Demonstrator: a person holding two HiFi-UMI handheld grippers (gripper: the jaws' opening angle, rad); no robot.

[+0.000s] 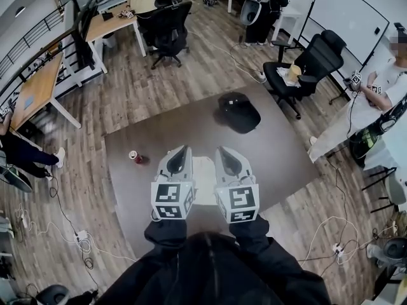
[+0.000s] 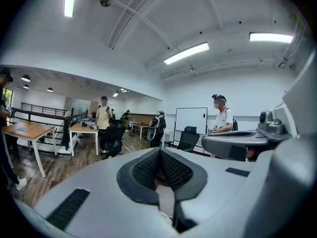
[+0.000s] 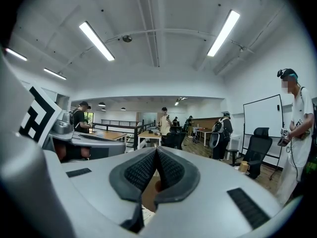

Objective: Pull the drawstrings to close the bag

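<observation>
A white cloth bag (image 1: 205, 178) lies on the grey-brown table (image 1: 146, 138), close to the near edge, and is partly hidden between my two grippers. Its drawstrings do not show in any view. My left gripper (image 1: 180, 151) stands at the bag's left side and my right gripper (image 1: 225, 151) at its right side, next to each other. In the left gripper view the left gripper (image 2: 159, 150) has its pads pressed together, with no cord seen between them. The right gripper (image 3: 156, 150) looks the same in its own view. Both cameras look out over the room, not at the bag.
A black pouch (image 1: 239, 112) lies at the table's far side. A small red object (image 1: 135, 157) sits left of my left gripper. A black office chair (image 1: 310, 65) and a standing person (image 1: 381, 84) are to the right, beyond the table. Cables run over the wooden floor.
</observation>
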